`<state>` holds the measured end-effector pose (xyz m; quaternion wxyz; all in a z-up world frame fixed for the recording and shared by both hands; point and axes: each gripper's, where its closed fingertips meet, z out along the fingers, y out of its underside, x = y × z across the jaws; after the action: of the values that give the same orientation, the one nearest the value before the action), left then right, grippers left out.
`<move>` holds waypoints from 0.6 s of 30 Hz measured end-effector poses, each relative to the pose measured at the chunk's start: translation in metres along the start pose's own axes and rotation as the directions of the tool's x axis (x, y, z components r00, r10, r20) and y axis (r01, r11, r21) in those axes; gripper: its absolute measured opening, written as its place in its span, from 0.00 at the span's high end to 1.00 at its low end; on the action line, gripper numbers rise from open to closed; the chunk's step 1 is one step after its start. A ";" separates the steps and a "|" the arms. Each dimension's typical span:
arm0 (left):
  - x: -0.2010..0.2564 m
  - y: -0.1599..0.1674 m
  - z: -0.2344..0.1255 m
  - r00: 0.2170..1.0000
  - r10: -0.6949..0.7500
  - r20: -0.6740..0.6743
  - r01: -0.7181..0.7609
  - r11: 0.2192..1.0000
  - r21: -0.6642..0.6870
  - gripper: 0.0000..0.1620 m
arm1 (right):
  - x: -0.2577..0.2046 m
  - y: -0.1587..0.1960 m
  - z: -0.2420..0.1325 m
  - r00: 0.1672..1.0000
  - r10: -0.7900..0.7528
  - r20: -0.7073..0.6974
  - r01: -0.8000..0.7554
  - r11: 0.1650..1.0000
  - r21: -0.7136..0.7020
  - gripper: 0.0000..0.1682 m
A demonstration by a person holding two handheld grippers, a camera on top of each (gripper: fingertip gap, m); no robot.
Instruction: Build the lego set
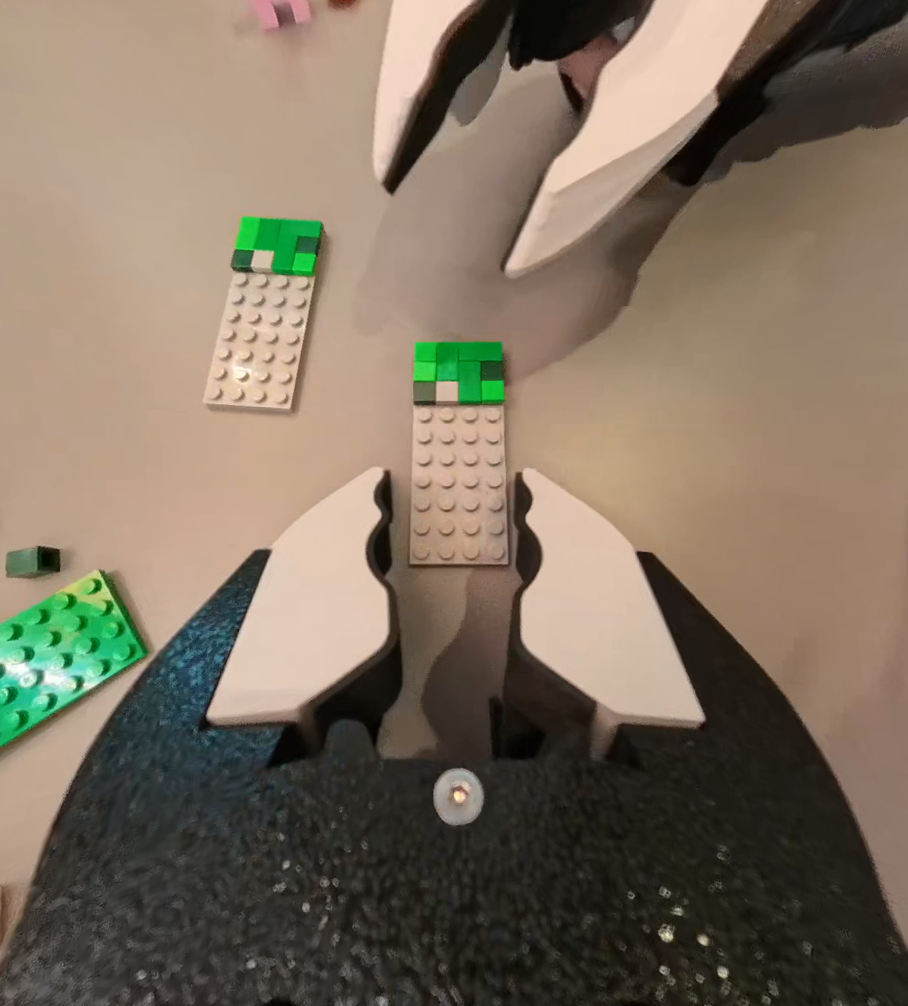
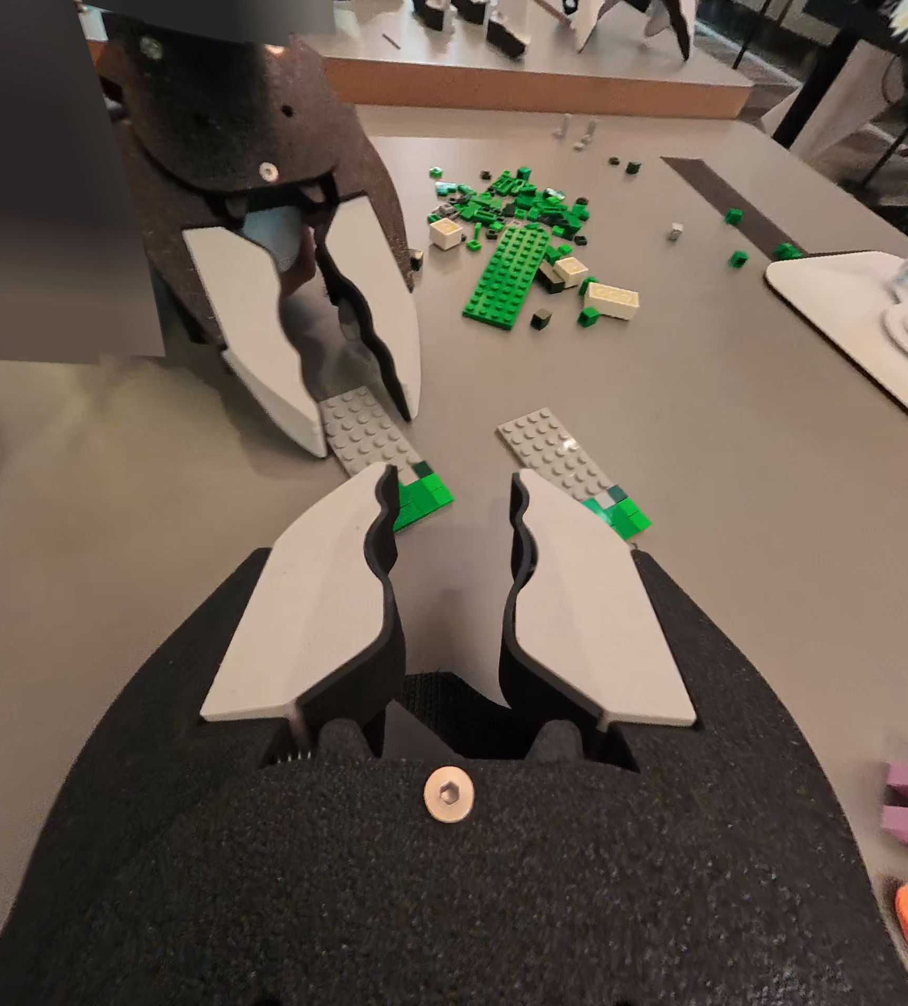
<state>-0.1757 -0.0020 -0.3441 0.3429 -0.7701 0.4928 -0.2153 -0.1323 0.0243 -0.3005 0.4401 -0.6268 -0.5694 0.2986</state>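
Grey studded plastic plates, one [image 1: 459, 484] framed by the open left gripper [image 1: 452, 479] and another [image 1: 258, 337] beside it, were each tiled green at one end only. The right gripper [image 2: 449, 476] was held open, empty. Many loose green bricks [image 2: 517, 212] were left unplaced.

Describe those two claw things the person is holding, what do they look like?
Both match. The left gripper and the right gripper each have a broad black body with a rough, speckled texture and a silver screw at its middle. From it spring two pale grey fingers, curved like a beak, with wavy black inner pads. No cables, sleeves or markings show.
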 end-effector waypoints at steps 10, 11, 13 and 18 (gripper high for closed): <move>-0.017 -0.007 -0.019 0.987 0.096 0.131 -0.108 0.990 0.087 0.58 | 0.089 -0.021 -0.024 0.863 0.004 -0.505 0.110 0.975 0.195 0.87; -0.013 -0.003 -0.022 0.989 0.110 0.100 -0.116 0.992 0.055 0.55 | 0.092 -0.020 -0.024 0.860 0.007 -0.510 0.108 0.975 0.196 0.87; -0.010 0.006 -0.032 0.987 0.138 0.080 -0.138 0.990 -0.016 0.54 | 0.094 -0.018 -0.026 0.863 0.023 -0.505 0.094 0.974 0.206 0.88; -0.001 -0.001 -0.036 0.989 0.147 0.032 -0.148 0.989 0.011 0.67 | 0.095 -0.021 -0.031 0.854 0.042 -0.519 0.099 0.966 0.240 0.91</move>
<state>-0.1996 -0.0126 -0.3187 0.3709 -0.7326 0.5415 -0.1805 -0.0981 0.1103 -0.2566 0.6595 -0.6127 -0.3949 0.1833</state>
